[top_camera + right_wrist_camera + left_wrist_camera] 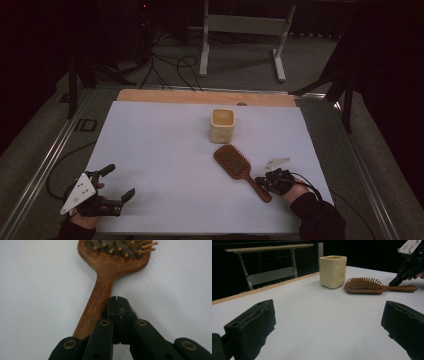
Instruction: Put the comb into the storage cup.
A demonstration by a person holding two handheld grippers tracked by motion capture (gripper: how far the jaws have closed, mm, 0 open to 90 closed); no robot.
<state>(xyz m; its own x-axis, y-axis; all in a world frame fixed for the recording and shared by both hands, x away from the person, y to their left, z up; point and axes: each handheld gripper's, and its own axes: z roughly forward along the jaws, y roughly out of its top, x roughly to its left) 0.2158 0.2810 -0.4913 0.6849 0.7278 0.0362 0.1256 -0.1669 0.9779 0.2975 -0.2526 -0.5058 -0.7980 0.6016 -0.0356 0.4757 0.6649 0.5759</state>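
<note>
Right gripper (117, 301): jaws pressed together, nothing between them, tips just right of the hairbrush (240, 169) handle.
Left gripper (114, 183): jaws spread wide, nothing held, resting near the table's (165, 145) near left edge.
Hairbrush: bristles up, handle pointing near-right, just near of the cup (222, 125).
Likely step: gripping the handle.
Doing it well: part the jaws first, shift left to straddle the handle squarely, then squeeze.
</note>
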